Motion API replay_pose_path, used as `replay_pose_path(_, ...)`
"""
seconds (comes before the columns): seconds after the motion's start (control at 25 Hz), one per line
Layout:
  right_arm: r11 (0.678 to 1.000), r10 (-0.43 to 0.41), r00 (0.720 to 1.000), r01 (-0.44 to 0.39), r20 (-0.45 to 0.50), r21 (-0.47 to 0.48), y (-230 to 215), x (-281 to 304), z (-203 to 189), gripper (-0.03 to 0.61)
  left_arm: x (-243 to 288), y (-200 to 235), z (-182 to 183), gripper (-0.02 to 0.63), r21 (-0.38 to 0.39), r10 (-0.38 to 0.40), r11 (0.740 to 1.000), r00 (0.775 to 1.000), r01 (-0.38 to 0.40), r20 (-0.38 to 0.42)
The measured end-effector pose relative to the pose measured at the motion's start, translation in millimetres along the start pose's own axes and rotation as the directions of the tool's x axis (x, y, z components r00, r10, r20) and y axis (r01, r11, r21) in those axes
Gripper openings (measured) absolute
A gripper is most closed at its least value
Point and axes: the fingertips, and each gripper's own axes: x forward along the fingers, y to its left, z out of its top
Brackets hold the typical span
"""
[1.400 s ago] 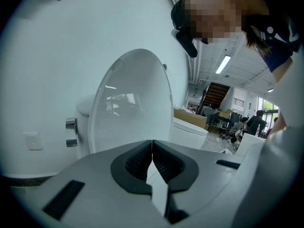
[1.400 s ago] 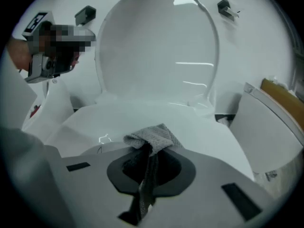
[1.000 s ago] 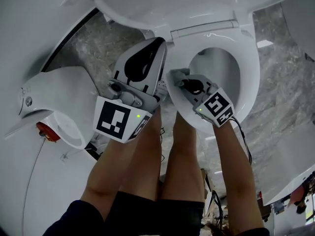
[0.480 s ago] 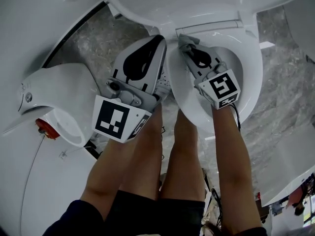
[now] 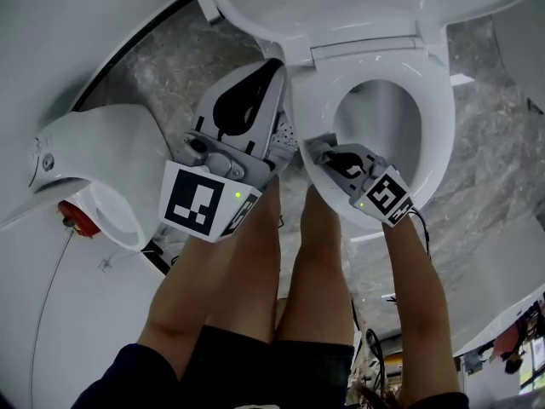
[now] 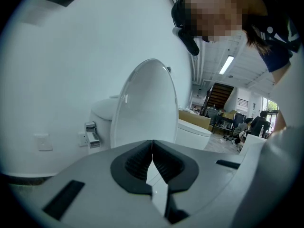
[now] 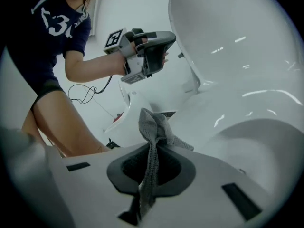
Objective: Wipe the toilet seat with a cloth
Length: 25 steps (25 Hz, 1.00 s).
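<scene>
The white toilet seat (image 5: 436, 118) lies down around the bowl, and the lid (image 5: 341, 7) stands raised behind it. My right gripper (image 5: 317, 149) rests at the seat's front left rim, shut on a grey mesh cloth (image 7: 154, 125). The cloth bunches out past the jaws against the seat (image 7: 213, 110). My left gripper (image 5: 274, 71) hovers left of the seat near the hinge, shut with nothing in it. In the left gripper view its jaws meet (image 6: 152, 152) and point at the raised lid (image 6: 147, 103). The right gripper view also catches the left gripper (image 7: 161, 49) in the air.
A second white fixture (image 5: 94, 169) with a red part (image 5: 72, 220) sits at the left. The person's bare legs (image 5: 315, 271) stand just in front of the bowl. Grey marble floor (image 5: 490, 169) surrounds the toilet. A chrome fitting (image 6: 91, 134) is on the wall.
The right gripper went up the seat's left side toward the hinge with the cloth, then came back down to the front left rim. The left gripper hardly moved.
</scene>
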Motion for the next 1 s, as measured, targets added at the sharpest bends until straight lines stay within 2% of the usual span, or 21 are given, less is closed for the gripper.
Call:
replay_pose_path(0.16, 0.999, -0.027, 0.999, 0.028, -0.021, 0.042, 10.2, -8.9, -17.8, 0.028, -0.1, -0.4, 3.9, 0.021, 0.005, -0.001, 1.0, 1.0, 0.001, 0.005)
replay_pose_path(0.32, 0.99, -0.126, 0.99, 0.122, 0.058, 0.065, -20.7, 1.2, 9.1, 0.028, 2.4, -4.9, 2.3, 0.021, 0.01, -0.015, 1.0, 1.0, 0.015, 0.003)
replay_pose_path(0.4, 0.979, -0.199, 0.971, 0.191, 0.133, 0.068, -47.2, 5.6, 30.0, 0.028, 1.7, -6.2, 1.2, 0.021, 0.013, -0.015, 1.0, 1.0, 0.015, 0.0)
replay_pose_path(0.52, 0.941, -0.338, 0.915, 0.32, 0.219, 0.112, -85.4, -0.8, 49.0, 0.029, 2.3, -11.5, -0.9, 0.021, 0.018, -0.024, 1.0, 1.0, 0.024, -0.006)
replay_pose_path(0.6, 0.923, -0.381, 0.893, 0.351, 0.241, 0.159, -92.6, -4.0, 51.8, 0.028, 3.2, -15.0, -2.2, 0.021, 0.021, -0.034, 0.999, 0.999, 0.034, -0.01)
replay_pose_path(0.64, 0.922, -0.379, 0.895, 0.343, 0.236, 0.18, -89.1, -3.7, 48.9, 0.028, 2.9, -16.0, -2.7, 0.021, 0.022, -0.036, 0.999, 0.999, 0.037, -0.012)
replay_pose_path(0.72, 0.929, -0.352, 0.918, 0.319, 0.184, 0.186, -70.6, -2.0, 35.0, 0.028, 1.6, -17.8, -3.4, 0.021, 0.026, -0.04, 0.999, 0.999, 0.04, -0.017)
replay_pose_path(0.8, 0.934, -0.341, 0.937, 0.327, 0.08, 0.147, -44.0, -4.9, 10.3, 0.028, 0.6, -20.9, -3.1, 0.021, 0.033, -0.047, 0.998, 0.999, 0.048, -0.022)
replay_pose_path(0.88, 0.927, -0.357, 0.934, 0.358, -0.032, 0.111, -21.3, -13.9, -18.4, 0.028, 0.7, -23.7, -1.3, 0.021, 0.038, -0.056, 0.998, 0.998, 0.056, -0.023)
replay_pose_path(1.0, 0.91, -0.391, 0.909, 0.405, -0.142, 0.091, -2.7, -23.7, -41.6, 0.028, 0.5, -25.9, 2.9, 0.021, 0.041, -0.062, 0.997, 0.998, 0.062, -0.021)
